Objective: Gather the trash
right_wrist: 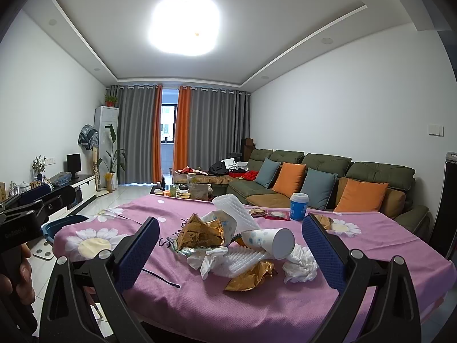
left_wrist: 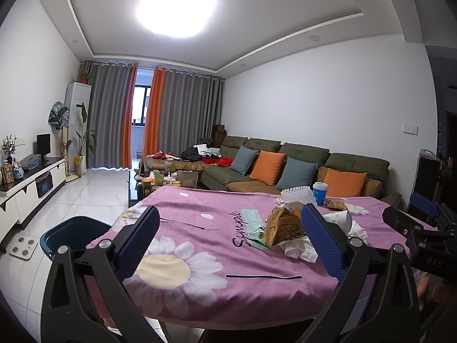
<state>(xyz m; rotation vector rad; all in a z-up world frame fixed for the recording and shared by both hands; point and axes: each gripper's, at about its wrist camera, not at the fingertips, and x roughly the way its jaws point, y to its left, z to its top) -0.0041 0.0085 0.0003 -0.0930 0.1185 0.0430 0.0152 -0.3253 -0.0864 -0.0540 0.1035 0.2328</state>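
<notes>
Both grippers have hard black plastic arms with shiny metal screws. The left gripper (left_wrist: 230,234) has bumpy blue rubber-like pads (left_wrist: 324,243); the right gripper (right_wrist: 230,253) has them too. Under the fingers lies a soft woven pink cloth (right_wrist: 257,308). Between the right fingers sit a shiny crinkly gold wrapper (right_wrist: 200,235), a smooth paper cup (right_wrist: 271,240), crumpled white tissue (right_wrist: 301,264) and ribbed white foam (right_wrist: 242,261). Left of the left fingers, the bin (left_wrist: 71,230) is smooth plastic on a glossy tile floor (left_wrist: 91,191).

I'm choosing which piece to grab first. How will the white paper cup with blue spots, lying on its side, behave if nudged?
The white paper cup with blue spots lies on its side, so it would probably roll in a curve. It looks thin and light, likely to crush under firm squeezing. Crumpled white tissue beside it may stop it.
</notes>
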